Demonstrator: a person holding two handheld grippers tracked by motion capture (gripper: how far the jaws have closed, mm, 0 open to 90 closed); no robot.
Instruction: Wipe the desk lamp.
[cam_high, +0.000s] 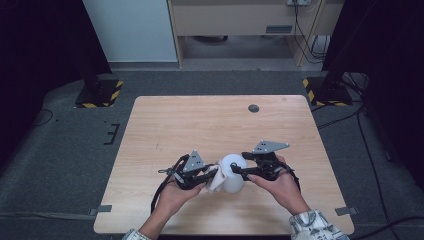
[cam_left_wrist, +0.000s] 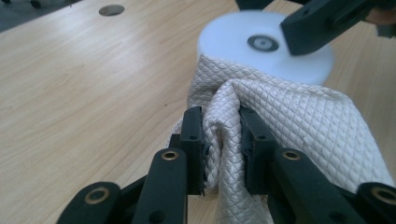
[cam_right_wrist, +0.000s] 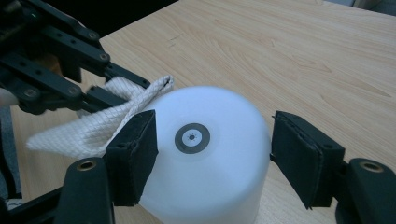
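Observation:
A white cup (cam_high: 234, 176), bottom up with a grey ring mark on its base, is near the front middle of the wooden table (cam_high: 200, 120). My right gripper (cam_high: 238, 168) is shut on the cup (cam_right_wrist: 210, 186), one black pad on each side of its wall. My left gripper (cam_high: 212, 173) is shut on a bunched white quilted cloth (cam_left_wrist: 289, 112), which lies pressed against the cup's side (cam_left_wrist: 233, 42). In the right gripper view the cloth (cam_right_wrist: 93, 130) hangs from the left gripper (cam_right_wrist: 116, 88) at the cup's left. The right gripper (cam_left_wrist: 308, 23) reaches over the cup's base in the left gripper view.
A round dark hole (cam_high: 253, 108) is set in the table's far right part. Beyond the far corners, stand bases with yellow and black stripes (cam_high: 97, 92) (cam_high: 325, 91) rest on the floor. Cables trail on the carpet at the right.

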